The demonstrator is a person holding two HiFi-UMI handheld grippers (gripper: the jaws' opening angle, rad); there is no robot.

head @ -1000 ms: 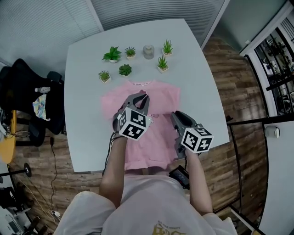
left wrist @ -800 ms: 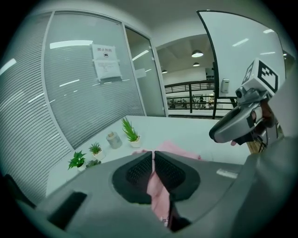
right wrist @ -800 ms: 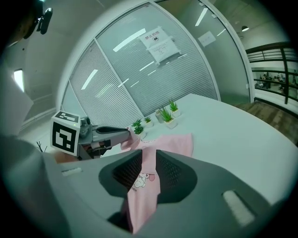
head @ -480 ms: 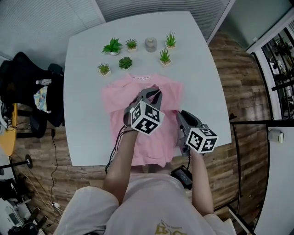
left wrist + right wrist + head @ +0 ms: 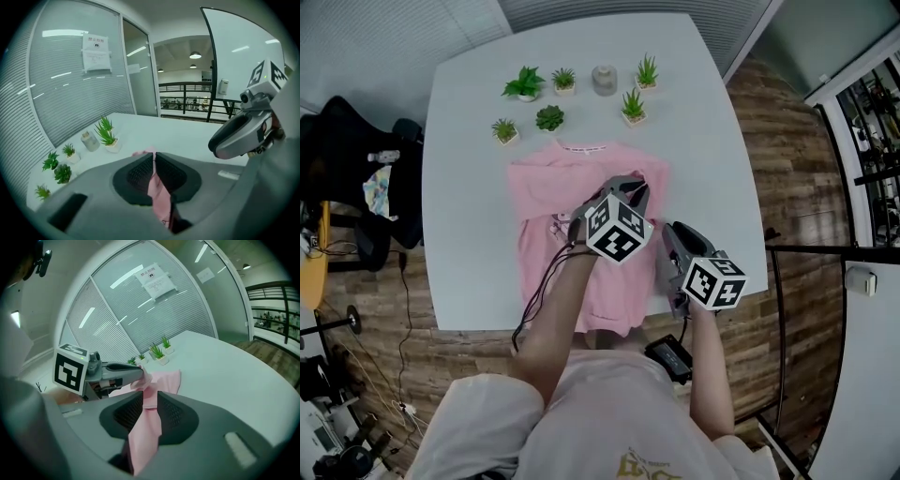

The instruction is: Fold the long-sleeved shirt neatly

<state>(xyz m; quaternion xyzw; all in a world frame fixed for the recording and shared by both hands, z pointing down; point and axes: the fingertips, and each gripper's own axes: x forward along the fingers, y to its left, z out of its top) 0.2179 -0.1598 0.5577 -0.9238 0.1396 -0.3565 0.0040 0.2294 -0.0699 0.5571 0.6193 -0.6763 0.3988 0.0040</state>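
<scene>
A pink long-sleeved shirt [image 5: 548, 187] lies on the white table [image 5: 469, 141], collar toward the plants. My left gripper [image 5: 635, 189] hangs over the shirt's right half, shut on a strip of pink fabric [image 5: 154, 180] that runs between its pads [image 5: 138, 173]. Just to its right and nearer the front edge, my right gripper [image 5: 669, 244] is also shut on pink cloth [image 5: 145, 423], which hangs down through its jaws. In the left gripper view, the right gripper [image 5: 239, 136] shows close by. In the right gripper view, the left gripper [image 5: 117, 372] pinches the shirt [image 5: 164, 380] just ahead.
Several small potted plants [image 5: 548, 117] and a grey jar [image 5: 603, 80] stand in a cluster behind the collar. A black chair with clutter [image 5: 356, 187] sits off the table's left side. The table's front edge [image 5: 487, 323] runs just under the shirt hem.
My left gripper has carried its pinch of fabric rightward and lower across the shirt, close to the right gripper. The right gripper has sunk a little with its cloth.
</scene>
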